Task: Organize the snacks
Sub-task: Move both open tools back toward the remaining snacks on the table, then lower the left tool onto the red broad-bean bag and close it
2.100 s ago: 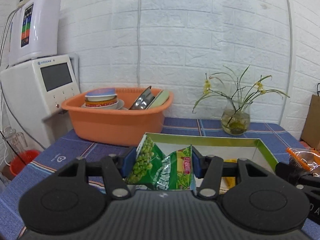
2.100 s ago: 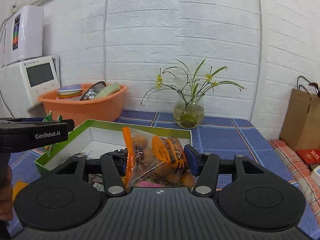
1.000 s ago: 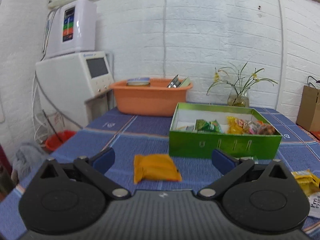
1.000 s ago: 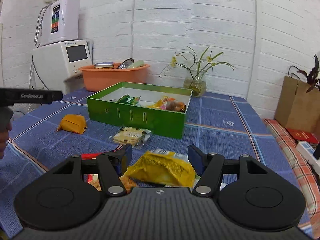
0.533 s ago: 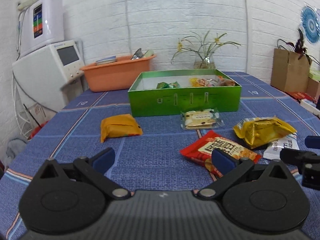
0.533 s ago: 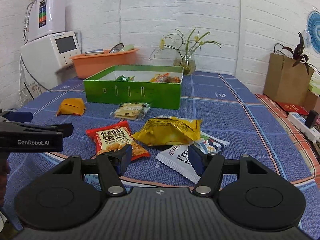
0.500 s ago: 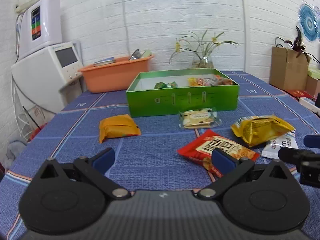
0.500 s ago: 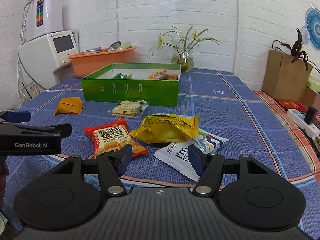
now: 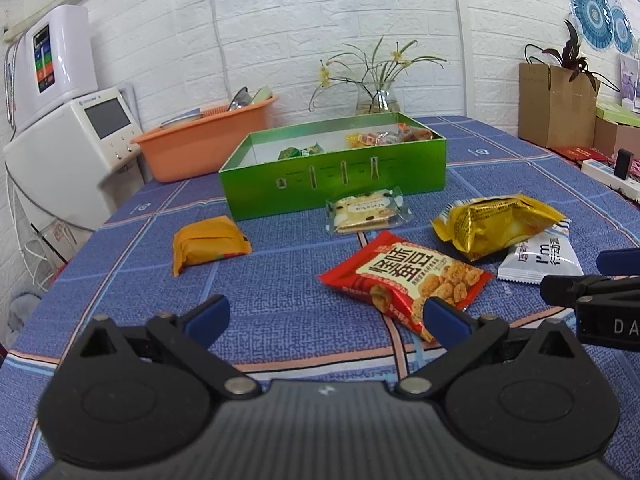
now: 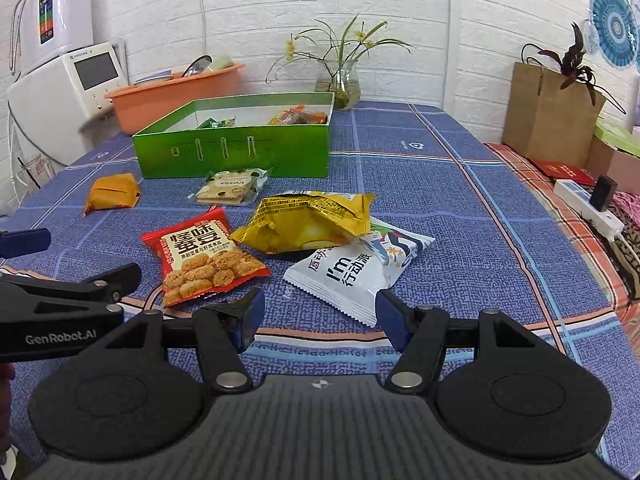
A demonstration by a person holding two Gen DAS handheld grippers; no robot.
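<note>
Both tools, left (image 9: 326,318) and right (image 10: 320,314), gape empty; green box (image 9: 336,178) hides its snacks.

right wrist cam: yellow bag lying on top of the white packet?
Yes, the yellow bag overlaps the far edge of the white packet, covering part of it.

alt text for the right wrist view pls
The open right gripper hovers over a blue table just short of a white snack bag, with red and yellow bags nearby. Behind them stands a green box holding a few snacks.
</note>
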